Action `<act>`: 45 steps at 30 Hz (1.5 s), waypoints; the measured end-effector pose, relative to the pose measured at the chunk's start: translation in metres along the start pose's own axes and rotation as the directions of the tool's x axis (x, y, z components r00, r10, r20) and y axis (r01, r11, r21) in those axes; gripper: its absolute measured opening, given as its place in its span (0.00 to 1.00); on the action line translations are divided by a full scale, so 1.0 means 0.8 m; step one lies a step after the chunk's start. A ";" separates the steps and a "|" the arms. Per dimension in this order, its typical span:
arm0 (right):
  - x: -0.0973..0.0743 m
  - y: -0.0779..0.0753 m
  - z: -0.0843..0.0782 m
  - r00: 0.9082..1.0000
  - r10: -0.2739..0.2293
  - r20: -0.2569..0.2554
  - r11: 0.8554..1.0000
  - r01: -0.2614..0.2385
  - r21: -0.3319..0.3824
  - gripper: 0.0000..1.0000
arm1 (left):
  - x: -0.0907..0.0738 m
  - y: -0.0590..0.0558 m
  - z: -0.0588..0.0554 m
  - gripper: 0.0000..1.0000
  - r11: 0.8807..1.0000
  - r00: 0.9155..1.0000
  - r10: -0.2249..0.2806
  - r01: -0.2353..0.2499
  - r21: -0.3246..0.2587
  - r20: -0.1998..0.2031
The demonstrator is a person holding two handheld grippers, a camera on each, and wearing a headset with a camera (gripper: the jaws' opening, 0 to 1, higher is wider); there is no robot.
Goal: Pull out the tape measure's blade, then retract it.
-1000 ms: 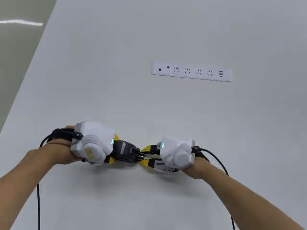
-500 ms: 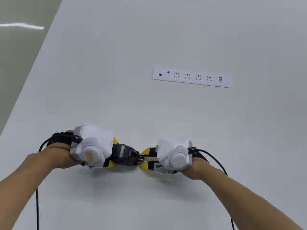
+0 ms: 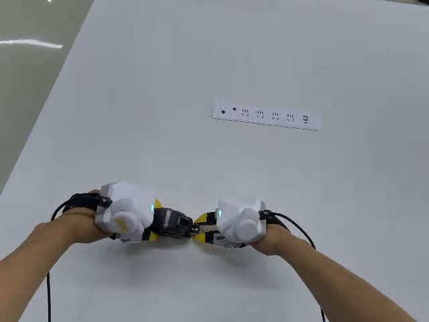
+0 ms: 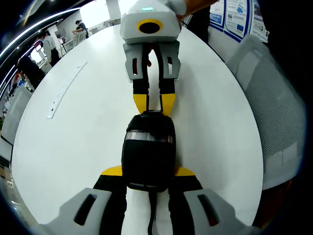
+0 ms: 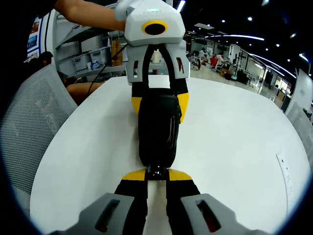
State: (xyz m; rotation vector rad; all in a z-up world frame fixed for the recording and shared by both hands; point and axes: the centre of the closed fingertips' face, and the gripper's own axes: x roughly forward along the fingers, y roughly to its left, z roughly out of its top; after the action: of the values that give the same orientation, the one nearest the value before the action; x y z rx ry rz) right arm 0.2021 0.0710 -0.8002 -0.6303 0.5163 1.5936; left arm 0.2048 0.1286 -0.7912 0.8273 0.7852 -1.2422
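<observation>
Low in the head view, just left of centre, the tape measure (image 4: 149,152) lies on the white bench (image 3: 201,60) between the two tools. The left tongs (image 4: 149,172) are pinching its black case from either side; in the left gripper view the yellow tips clamp the near end of the case. The right tongs (image 5: 156,175) face them, pressed almost together on what looks like the blade's end hook (image 5: 156,171) at the mouth of the case. No blade shows between hook and case, so the pull appears not yet made. The likeliest failure is the hook slipping free, because the right tips have only a small tab to bite. A pull angled off the line of the case could twist it out of the left grip, or kink the blade. The case is smooth and held only at its sides, so a hard tug might slide it forward through the tips. Letting go of the hook too early on the return would let the blade whip back. The cable (image 3: 295,225) trailing from the right tool could drag as the hands part. Farther up the frame, the power strip (image 3: 265,115) lies well apart and looks unlikely to interfere.
</observation>
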 end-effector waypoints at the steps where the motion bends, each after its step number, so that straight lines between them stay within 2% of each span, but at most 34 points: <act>1: 0.000 0.000 0.000 1.000 0.000 0.000 1.000 0.000 -0.001 0.12 | 0.000 0.000 0.000 0.27 1.000 1.000 -0.001 0.001 0.000 0.000; 45: -0.017 0.003 -0.011 1.000 0.006 -0.017 1.000 -0.006 -0.014 0.12 | 0.000 -0.001 0.001 0.27 1.000 1.000 -0.003 0.003 -0.013 -0.004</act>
State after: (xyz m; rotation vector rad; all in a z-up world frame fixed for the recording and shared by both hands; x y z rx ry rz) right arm 0.2020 0.0545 -0.7979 -0.6539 0.5203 1.5999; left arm 0.2038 0.1277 -0.7911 0.8186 0.7979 -1.2372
